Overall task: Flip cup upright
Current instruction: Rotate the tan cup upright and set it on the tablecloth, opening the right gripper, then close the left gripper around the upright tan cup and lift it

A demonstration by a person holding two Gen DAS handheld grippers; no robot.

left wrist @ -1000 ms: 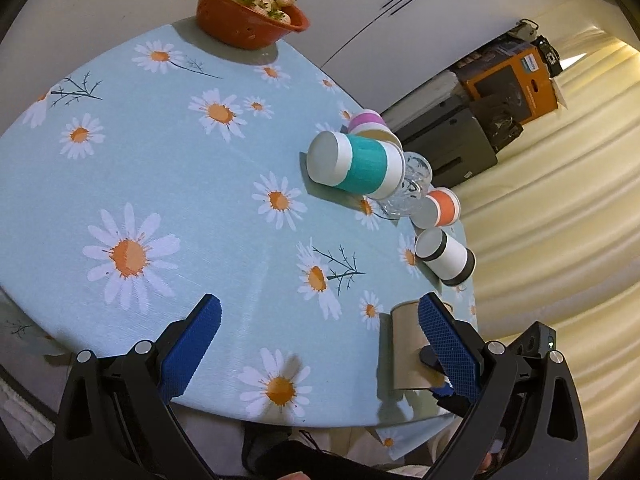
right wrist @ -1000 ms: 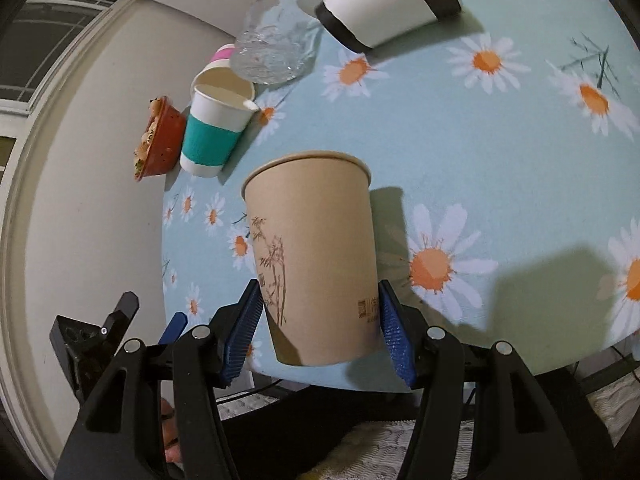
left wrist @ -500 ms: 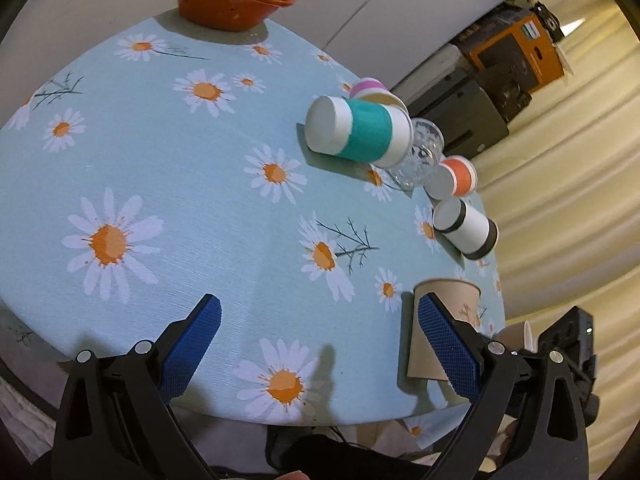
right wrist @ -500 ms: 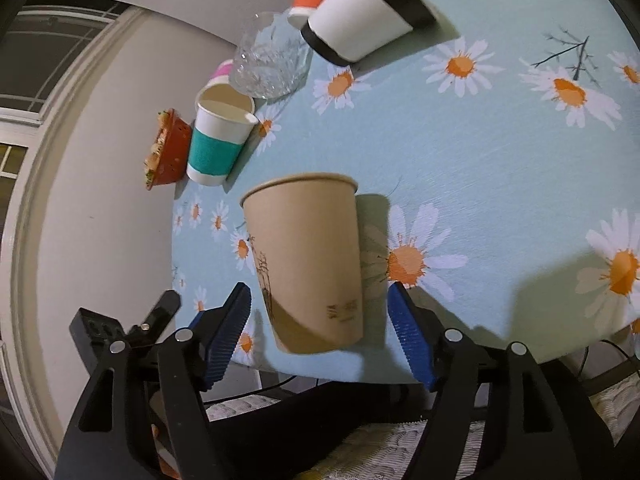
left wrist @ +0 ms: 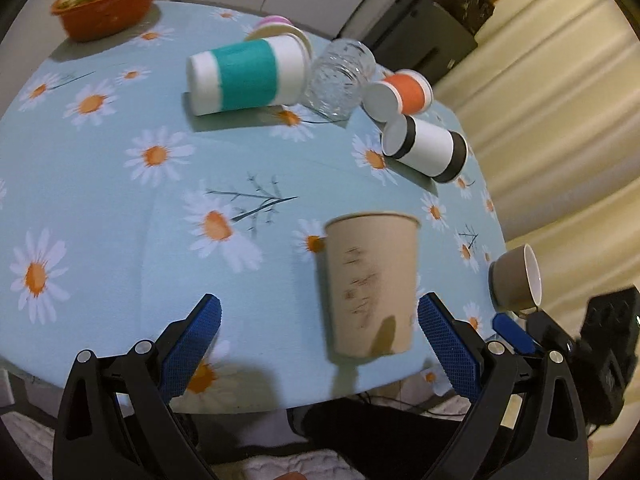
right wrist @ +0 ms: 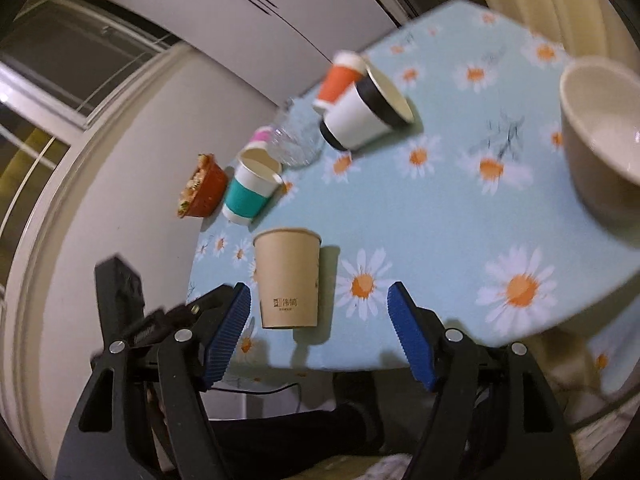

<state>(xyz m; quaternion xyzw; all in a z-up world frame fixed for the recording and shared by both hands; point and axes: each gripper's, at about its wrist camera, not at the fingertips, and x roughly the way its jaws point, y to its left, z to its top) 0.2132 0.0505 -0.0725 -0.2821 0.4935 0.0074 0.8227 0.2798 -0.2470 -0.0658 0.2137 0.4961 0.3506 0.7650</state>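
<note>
A tan paper cup (left wrist: 372, 284) stands upright near the table's front edge; it also shows in the right wrist view (right wrist: 287, 283). My right gripper (right wrist: 320, 332) is open and empty, pulled back from the cup, which stands just ahead between its fingers. My left gripper (left wrist: 320, 344) is open and empty, with the cup close to its right finger. A teal-banded cup (left wrist: 248, 74), an orange cup (left wrist: 400, 94) and a black-and-white cup (left wrist: 426, 148) lie on their sides farther back.
A glass jar (left wrist: 340, 76) lies among the fallen cups. An orange food bowl (left wrist: 110, 10) stands at the far left. A beige ceramic cup (right wrist: 600, 136) sits near the right edge. The round table's front edge (left wrist: 280, 396) is close below both grippers.
My right gripper has opened, let go of the tan cup and drawn back; the cup now stands alone. My left gripper has swung to the right, bringing the cup into its view.
</note>
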